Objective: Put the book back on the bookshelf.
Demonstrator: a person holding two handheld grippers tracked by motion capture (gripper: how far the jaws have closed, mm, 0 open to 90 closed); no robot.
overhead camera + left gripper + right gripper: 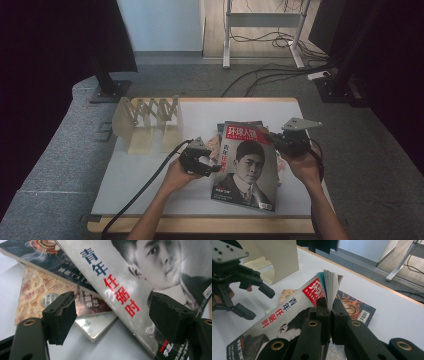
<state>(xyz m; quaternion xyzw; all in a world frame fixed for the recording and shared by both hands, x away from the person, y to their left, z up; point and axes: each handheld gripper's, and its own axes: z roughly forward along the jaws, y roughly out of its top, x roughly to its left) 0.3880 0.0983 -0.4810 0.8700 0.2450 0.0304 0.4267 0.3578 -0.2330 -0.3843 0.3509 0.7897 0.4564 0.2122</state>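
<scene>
The magazine [246, 167] lies tilted on other books [352, 303] on the white table [150, 175]. The right gripper [329, 312] pinches its edge tight. The left gripper [112, 315] has its jaws apart beside the spine.

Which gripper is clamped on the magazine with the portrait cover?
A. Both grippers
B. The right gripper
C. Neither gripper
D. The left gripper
B: in the right gripper view the right gripper has its jaws pinched on the magazine's edge, while the left gripper stands open beside it.
</scene>
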